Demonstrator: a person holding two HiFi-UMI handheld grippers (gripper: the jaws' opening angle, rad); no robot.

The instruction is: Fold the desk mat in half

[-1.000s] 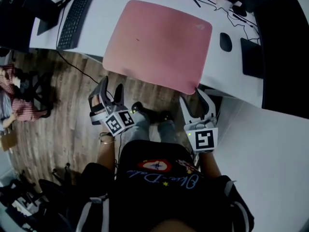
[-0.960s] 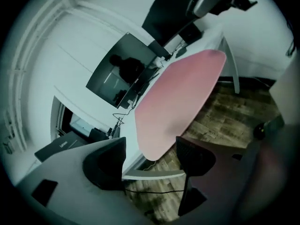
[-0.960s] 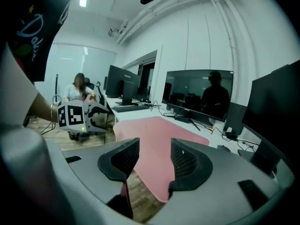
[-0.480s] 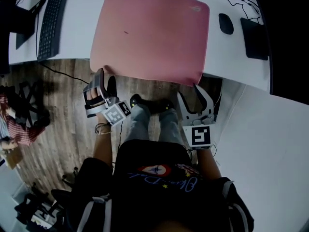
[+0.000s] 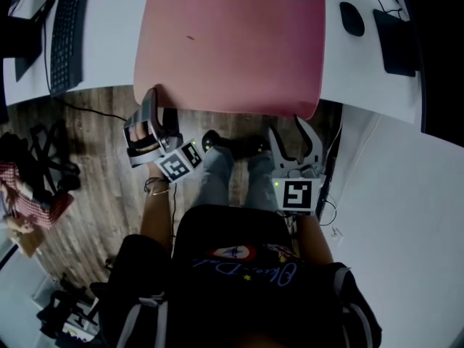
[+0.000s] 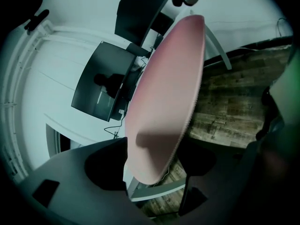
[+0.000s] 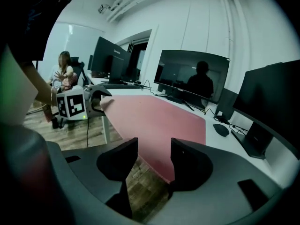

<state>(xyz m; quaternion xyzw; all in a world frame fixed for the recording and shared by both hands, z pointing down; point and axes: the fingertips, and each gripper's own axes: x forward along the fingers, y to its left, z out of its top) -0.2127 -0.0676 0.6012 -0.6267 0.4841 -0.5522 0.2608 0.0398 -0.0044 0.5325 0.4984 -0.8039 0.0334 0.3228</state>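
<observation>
Since the pink rectangular soft desk mat (image 5: 232,42) lies flat on the white desk (image 5: 109,49) with its 6 o'clock edge hanging past the rim, you've put the left gripper (image 5: 158,104) at its 7 o'clock corner and the right gripper (image 5: 290,126) at its 5 o'clock corner. Both claws are spread and have just been opening, corners lined up in the gaps, nothing pinched yet. The black keyboard (image 5: 64,31) at 10 o'clock and the black mouse (image 5: 352,19) at 2 o'clock sit off the mat, so I'd judge nothing blocks the fold.
</observation>
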